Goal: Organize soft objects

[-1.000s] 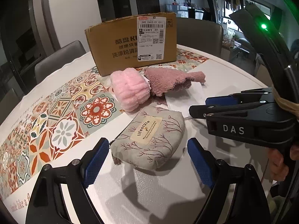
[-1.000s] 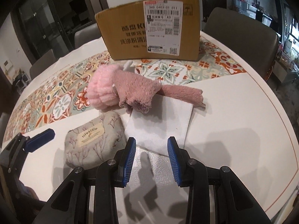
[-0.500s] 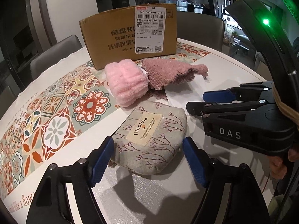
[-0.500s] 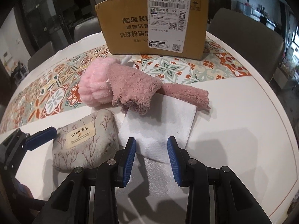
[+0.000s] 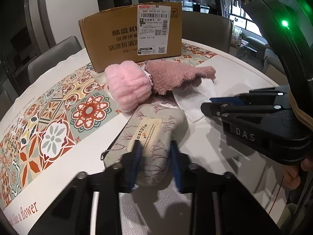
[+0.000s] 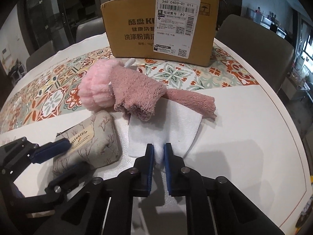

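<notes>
Left wrist view: the left gripper at lower centre has just been closing and its blue pads now pinch the near end of the grey fabric pouch with a twig print and a cream "lifestyle" label, which lies on the white round table at mid-frame. Just beyond the pouch, a fluffy light-pink ribbed cloth roll touches a dusty-rose plush towel, both in front of a brown cardboard box with a white shipping label at upper centre. A colourful tile-patterned runner covers the left side.

Right wrist view: the right gripper at lower centre has just been closing; its fingers are clamped on the near edge of the folded white cloth, whose far end sits under the rose towel. The pouch lies at lower left, held by the left gripper
</notes>
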Motion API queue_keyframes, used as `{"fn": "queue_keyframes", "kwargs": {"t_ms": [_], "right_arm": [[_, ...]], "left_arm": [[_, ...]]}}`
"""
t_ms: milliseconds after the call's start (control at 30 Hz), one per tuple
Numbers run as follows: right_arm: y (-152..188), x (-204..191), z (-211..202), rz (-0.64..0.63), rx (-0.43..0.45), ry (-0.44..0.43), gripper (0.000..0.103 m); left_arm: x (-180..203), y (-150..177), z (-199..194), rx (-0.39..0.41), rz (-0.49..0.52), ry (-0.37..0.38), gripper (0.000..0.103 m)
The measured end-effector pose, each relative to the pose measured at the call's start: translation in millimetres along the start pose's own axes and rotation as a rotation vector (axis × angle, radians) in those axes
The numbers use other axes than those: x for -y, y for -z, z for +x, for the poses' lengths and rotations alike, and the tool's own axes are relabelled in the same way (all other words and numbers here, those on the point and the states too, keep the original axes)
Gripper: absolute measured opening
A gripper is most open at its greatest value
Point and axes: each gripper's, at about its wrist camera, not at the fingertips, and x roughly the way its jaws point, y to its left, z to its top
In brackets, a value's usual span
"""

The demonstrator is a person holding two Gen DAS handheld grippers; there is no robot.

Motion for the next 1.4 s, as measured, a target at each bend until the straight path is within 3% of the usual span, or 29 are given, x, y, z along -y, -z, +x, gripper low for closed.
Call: {"fn": "queue_keyframes", "kwargs": {"t_ms": [300,500,967,1400], "right_arm": [[7,7,-16,0.083,0.001,-0.044,0.011],[8,3,-37,0.096,0.035,-0.064,0.011],[4,-1,-93,0.117,0.145,-0.109,0.011],[-1,0,-123,0.134,0.223,-0.126,0.011]], "left_arm": [[-8,-4,-14,0.031,-0.061,0.022,0.010],[-11,-10,-31,0.067,-0.103,0.036,0.010],[-4,-27,-81,0.191,-0.100,0.043,0.010],[-2,-34,-108,0.254,-0.095,0.029,0.010]]}}
